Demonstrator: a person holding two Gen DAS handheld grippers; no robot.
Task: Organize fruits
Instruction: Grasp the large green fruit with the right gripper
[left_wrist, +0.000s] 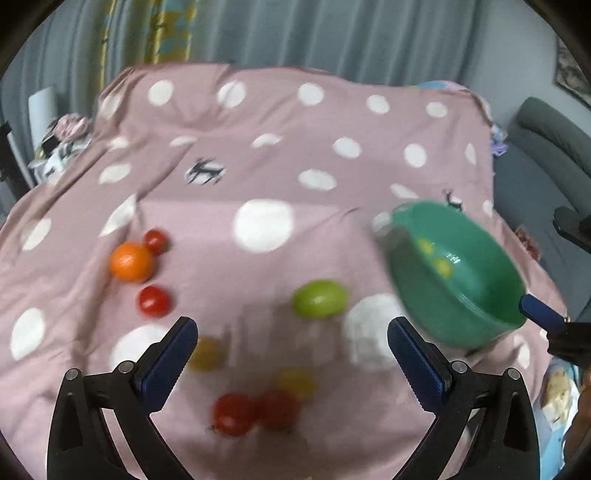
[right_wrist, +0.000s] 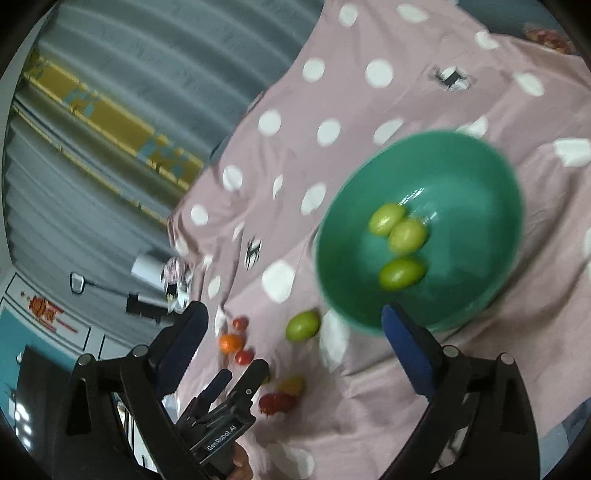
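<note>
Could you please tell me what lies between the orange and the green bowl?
In the left wrist view, a green fruit lies on the cloth between the orange and the bowl; otherwise only spotted cloth.

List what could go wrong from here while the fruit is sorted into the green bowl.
1. The green bowl sits on wrinkled cloth at the bed's edge; a nudge from the open right claw might tip it.
2. The loose green fruit and orange are round and may roll when touched.
3. The red tomatoes lie touching, so the open left claw might pinch both.
</note>
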